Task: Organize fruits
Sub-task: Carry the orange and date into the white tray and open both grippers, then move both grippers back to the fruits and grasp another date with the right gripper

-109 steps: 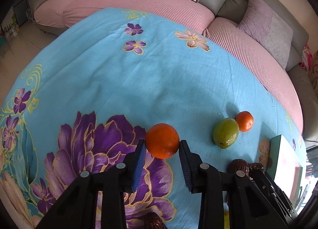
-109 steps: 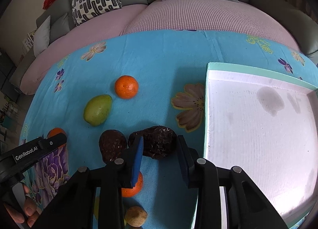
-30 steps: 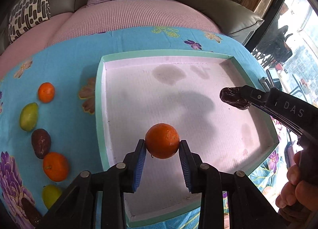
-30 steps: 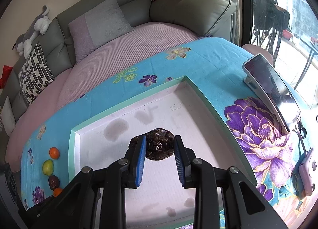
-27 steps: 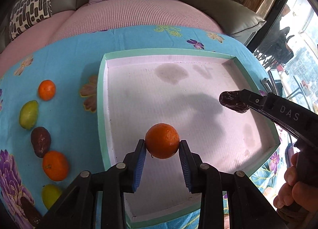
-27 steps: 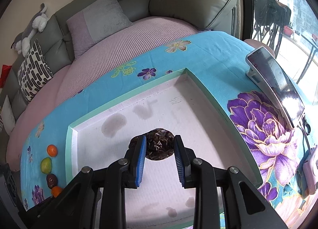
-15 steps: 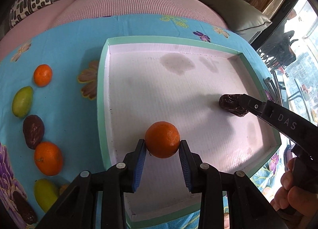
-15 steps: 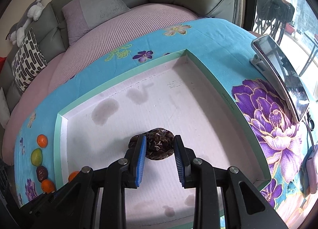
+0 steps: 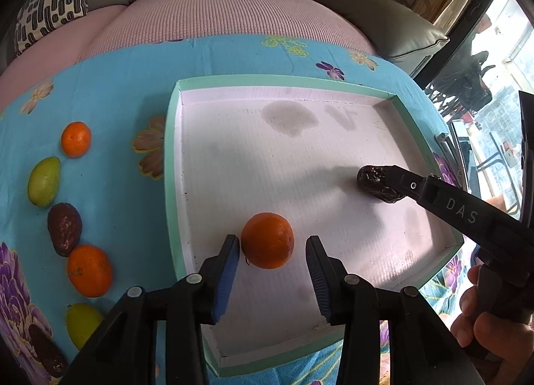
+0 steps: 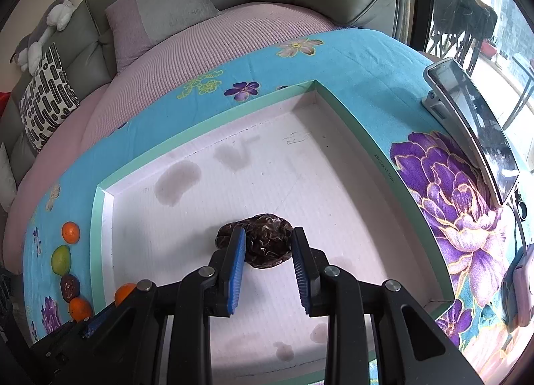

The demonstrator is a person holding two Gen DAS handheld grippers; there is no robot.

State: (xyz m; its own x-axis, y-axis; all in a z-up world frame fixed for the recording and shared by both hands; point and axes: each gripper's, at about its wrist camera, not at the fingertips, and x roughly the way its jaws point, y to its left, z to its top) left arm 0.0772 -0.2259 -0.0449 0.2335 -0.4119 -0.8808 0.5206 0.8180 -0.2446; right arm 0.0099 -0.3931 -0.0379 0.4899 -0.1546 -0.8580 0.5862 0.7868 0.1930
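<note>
A white tray with a green rim (image 9: 171, 164) (image 10: 350, 118) lies on the blue flowered cloth. My left gripper (image 9: 273, 253) is open around an orange (image 9: 267, 240) that rests on the tray floor near its left wall. My right gripper (image 10: 268, 251) has its jaws slightly apart around a dark brown wrinkled fruit (image 10: 263, 243) resting on the tray floor; the fruit also shows in the left wrist view (image 9: 375, 181). Left of the tray lie two oranges (image 9: 76, 139) (image 9: 89, 270), a green fruit (image 9: 44, 180), a brown fruit (image 9: 64, 229) and a yellow fruit (image 9: 83, 323).
A phone on a stand (image 10: 474, 124) sits right of the tray near the table edge. A pink-covered sofa (image 9: 213, 14) with cushions curves behind the table. A window and chairs are at the far right.
Both grippers have come down to the tray floor. The left jaws have opened and let go of the orange. The right jaws have parted a little around the brown fruit.
</note>
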